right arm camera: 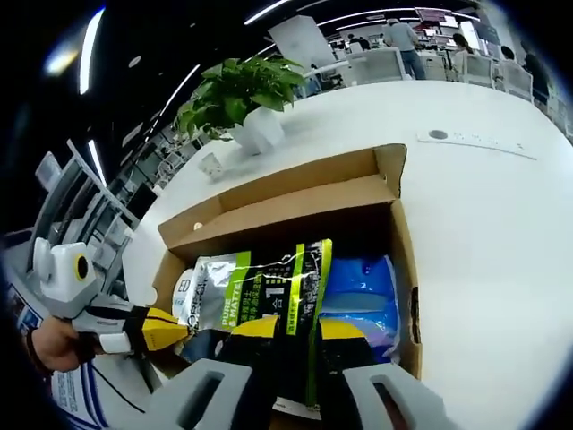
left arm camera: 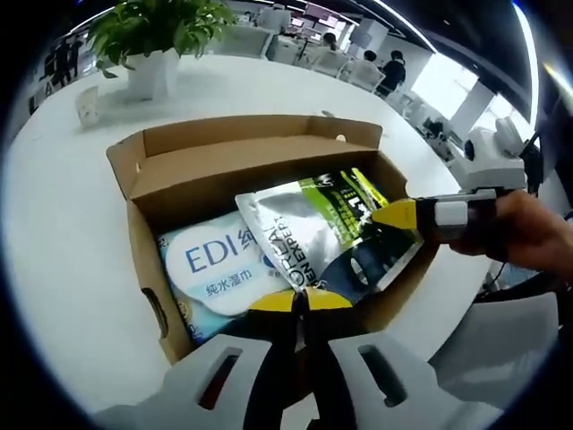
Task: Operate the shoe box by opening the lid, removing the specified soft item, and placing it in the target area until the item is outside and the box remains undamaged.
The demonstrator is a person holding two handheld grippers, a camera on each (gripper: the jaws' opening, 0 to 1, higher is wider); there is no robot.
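An open cardboard shoe box sits on the white table, its lid flap folded back. Inside lies a blue-and-white wet-wipes pack. A silver, black and green soft pouch is tilted up above the wipes. My left gripper is shut on the pouch's near edge. From the right side, my right gripper is shut on the pouch's other end, and in the right gripper view the pouch runs between the jaws of this gripper.
A potted plant in a white pot stands on the round white table behind the box. A hand holds the right gripper. Office chairs and people are far behind.
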